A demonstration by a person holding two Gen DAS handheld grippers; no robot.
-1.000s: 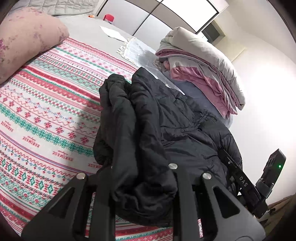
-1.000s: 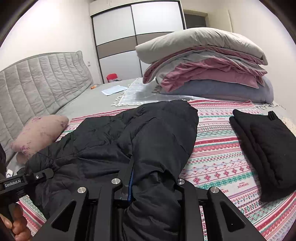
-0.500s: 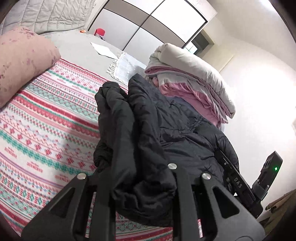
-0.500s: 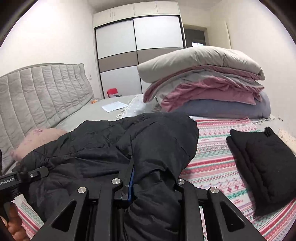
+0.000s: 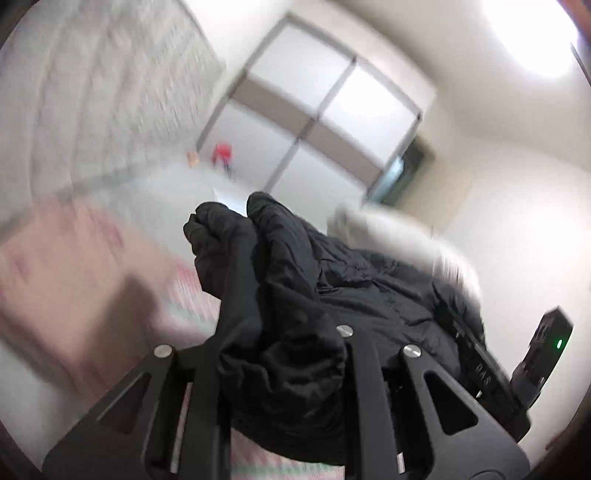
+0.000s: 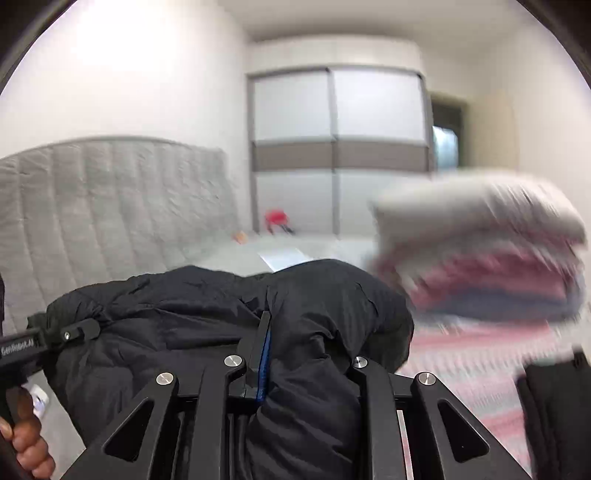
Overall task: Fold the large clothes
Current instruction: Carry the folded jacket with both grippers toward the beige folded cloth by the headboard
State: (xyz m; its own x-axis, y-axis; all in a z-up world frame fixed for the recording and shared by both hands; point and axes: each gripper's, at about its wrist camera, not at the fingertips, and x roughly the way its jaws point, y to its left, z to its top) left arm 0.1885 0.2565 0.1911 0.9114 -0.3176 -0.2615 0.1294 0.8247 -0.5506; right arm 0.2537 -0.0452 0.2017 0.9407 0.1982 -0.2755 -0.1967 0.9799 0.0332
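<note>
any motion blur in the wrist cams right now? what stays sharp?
Left wrist view: bed and headboard smeared, black jacket crisp, ceiling light blown out. Right wrist view: folded bedding streaked, jacket sharp; left gripper and right gripper sharp.

- Bright indoor light; blown-out glare patch on ceiling, top right of left wrist view.
- Heavy motion blur on headboard [image 5: 92,85], bed cover and folded bedding stack [image 6: 491,251].
- Black jacket [image 5: 280,295] and gripper frames near the lens stay sharp.
- Fisheye bends wardrobe [image 6: 336,147] lines; dark vignette at corners.
</note>
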